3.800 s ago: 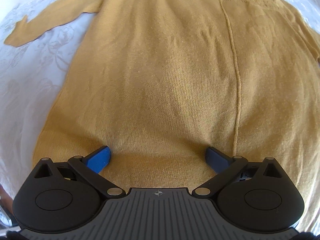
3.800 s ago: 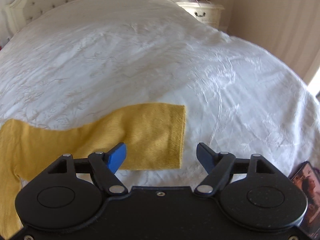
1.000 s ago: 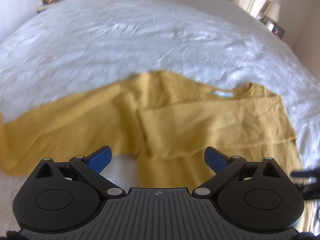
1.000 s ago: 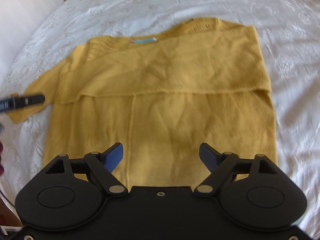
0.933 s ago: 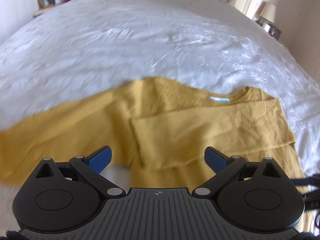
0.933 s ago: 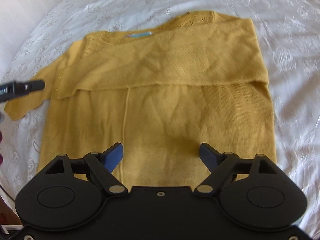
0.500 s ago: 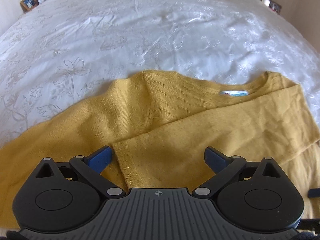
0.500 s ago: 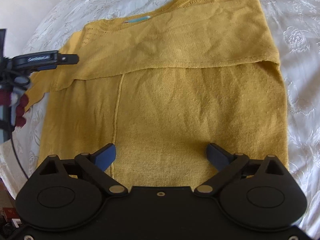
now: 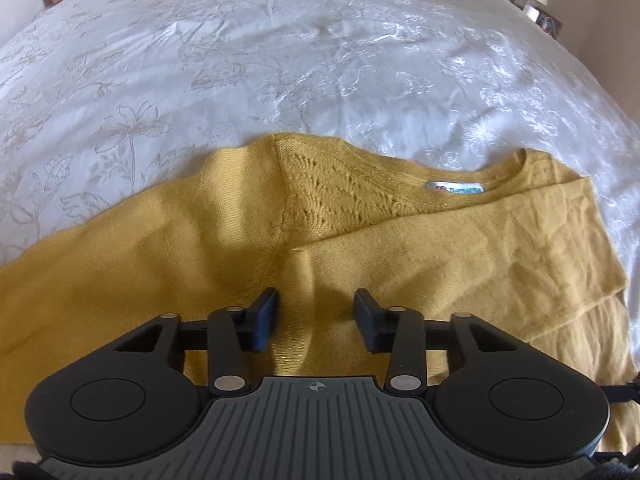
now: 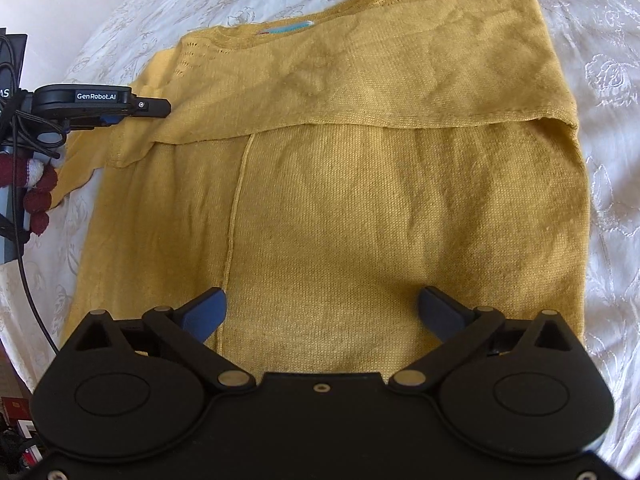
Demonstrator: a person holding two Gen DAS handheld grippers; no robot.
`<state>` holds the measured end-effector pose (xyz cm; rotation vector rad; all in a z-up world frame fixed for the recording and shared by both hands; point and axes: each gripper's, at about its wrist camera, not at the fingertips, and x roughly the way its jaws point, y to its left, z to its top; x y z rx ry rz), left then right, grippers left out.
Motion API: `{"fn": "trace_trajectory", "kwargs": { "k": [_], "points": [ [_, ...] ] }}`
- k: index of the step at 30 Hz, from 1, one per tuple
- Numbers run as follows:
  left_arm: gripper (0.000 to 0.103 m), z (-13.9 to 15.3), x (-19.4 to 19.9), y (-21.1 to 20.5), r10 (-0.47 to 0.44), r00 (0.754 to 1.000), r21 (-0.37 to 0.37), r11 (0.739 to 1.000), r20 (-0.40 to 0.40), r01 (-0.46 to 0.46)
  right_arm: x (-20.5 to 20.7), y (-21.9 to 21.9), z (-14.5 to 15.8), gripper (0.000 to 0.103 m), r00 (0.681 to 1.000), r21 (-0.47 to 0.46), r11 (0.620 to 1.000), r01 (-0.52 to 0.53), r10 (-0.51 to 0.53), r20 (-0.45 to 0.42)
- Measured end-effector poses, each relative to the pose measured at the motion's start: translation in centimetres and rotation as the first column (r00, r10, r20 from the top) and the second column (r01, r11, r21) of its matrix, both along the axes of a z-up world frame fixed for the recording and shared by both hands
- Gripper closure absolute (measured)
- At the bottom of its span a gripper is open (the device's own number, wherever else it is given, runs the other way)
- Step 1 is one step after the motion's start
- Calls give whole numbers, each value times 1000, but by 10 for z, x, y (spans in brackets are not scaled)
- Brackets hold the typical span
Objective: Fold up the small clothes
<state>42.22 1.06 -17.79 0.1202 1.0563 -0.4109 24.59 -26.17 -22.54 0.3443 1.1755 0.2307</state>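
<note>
Since the earlier frames, both grippers have dropped closer to the mustard sweater (image 10: 360, 200), and the left gripper (image 9: 316, 316) has just been closing, its jaws now narrow around a raised ridge of knit. Whether the pads actually press the fabric is unclear, since a slight gap shows at each side. That ridge lies where the end of the folded sleeve (image 9: 460, 256) crosses the chest, below the neckline label (image 9: 456, 188). The right gripper (image 10: 322, 312) hangs with its jaws spread wide over the lower body of the sweater, nothing between them but flat knit. The sweater lies flat on the white embroidered bedspread (image 9: 280, 60), with its other sleeve (image 9: 120, 248) stretched toward the left edge of the bed.
</note>
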Motion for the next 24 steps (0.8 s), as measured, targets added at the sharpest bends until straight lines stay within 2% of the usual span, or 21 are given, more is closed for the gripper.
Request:
{"fn": "trace_trajectory", "kwargs": {
  "k": [2, 5, 6, 10, 12, 14, 17, 18, 20, 24],
  "points": [
    [87, 2, -1, -3, -12, 1000, 22, 1000, 9, 12, -1, -1, 1, 0, 1000, 1, 1000, 6, -6, 0],
    [91, 11, -2, -5, 0, 998, 38, 999, 57, -3, -1, 0, 1, 0, 1000, 0, 1000, 12, -12, -1],
    [94, 17, -3, -6, 3, 996, 44, 999, 86, -7, -1, 0, 1, 0, 1000, 0, 1000, 13, -13, -1],
    [94, 39, -1, -4, 12, 974, 101, 994, 228, -36, -1, -1, 3, 0, 1000, 5, 1000, 26, -26, -1],
    [94, 37, 9, -2, 16, 975, 129, 991, 222, -46, -2, -2, 3, 0, 1000, 7, 1000, 30, -30, 1],
    [94, 25, 21, -1, 11, 988, 139, 990, 151, -32, -2, -3, 4, 0, 1000, 6, 1000, 31, -31, 1],
    [90, 8, 29, 1, 12, 999, 121, 993, 51, -18, -2, -9, 14, 1, 998, 17, 998, 55, -55, 7],
    [78, 4, 28, 2, 17, 999, 127, 992, 33, -21, -2, -14, 20, 1, 997, 23, 997, 77, -78, 23],
    [65, 0, 26, 6, 41, 999, 150, 988, 17, -43, -3, -26, 31, 1, 991, 22, 993, 116, -117, 63],
    [59, -1, 20, 26, 130, 991, 180, 975, 6, -129, 0, -58, 53, 1, 971, -28, 981, 194, -187, 151]
  ]
}}
